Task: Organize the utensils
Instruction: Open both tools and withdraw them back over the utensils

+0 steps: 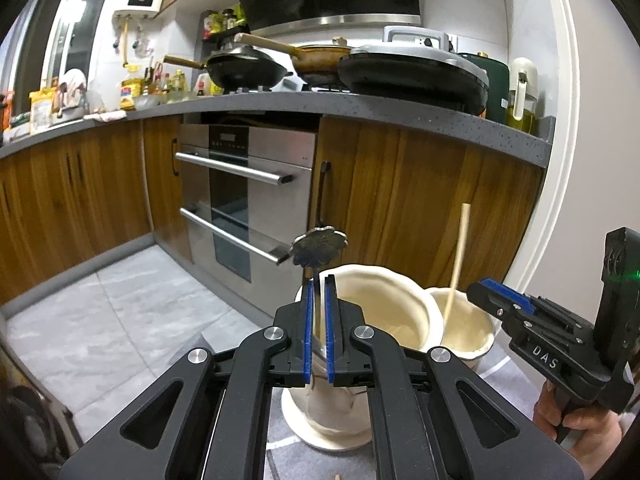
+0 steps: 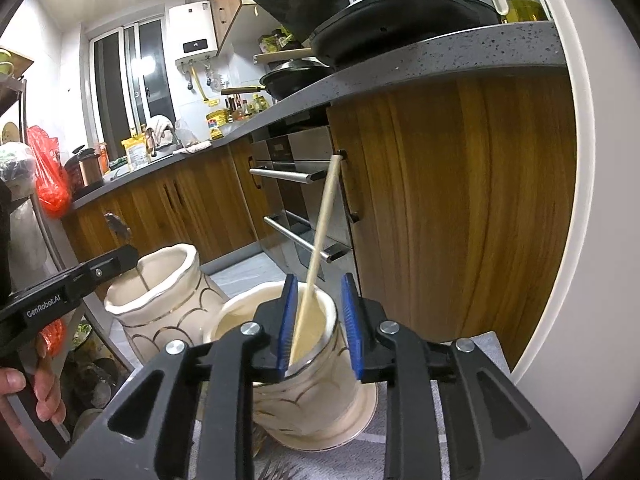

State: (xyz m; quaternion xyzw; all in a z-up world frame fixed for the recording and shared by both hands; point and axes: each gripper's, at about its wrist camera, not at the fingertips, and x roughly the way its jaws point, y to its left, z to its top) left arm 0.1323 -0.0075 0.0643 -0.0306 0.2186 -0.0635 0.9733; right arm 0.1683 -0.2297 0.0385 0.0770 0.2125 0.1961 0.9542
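- Left gripper, nearest in the left wrist view: blue fingers narrow, clamped on the thin metal stem of a spoon with a flower-shaped end.
- Spoon upright, stem reaching down into the taller cream vase, flower end standing above the rim.
- Right gripper, nearest in the right wrist view: blue fingers partly apart, not pressing on anything; no earlier view to compare.
- Wooden chopstick between those fingers, leaning close to the left one, lower end inside the shorter cream vase, upper end tilted up and to the right.
- Same chopstick seen from the left wrist, leaning in the shorter vase just right of the taller one.
- Two vases side by side, touching or nearly so, on a grey patterned cloth over the tabletop.
- Taller vase at the left in the right wrist view, gold curved lines on its side.
- A hand around the right gripper's handle, at the right edge of the left wrist view.
- Farther: grey tiled floor, wooden cabinets, steel oven with two bar handles.
- Farthest: grey kitchen counter carrying pans, bottles and a lidded cooker.
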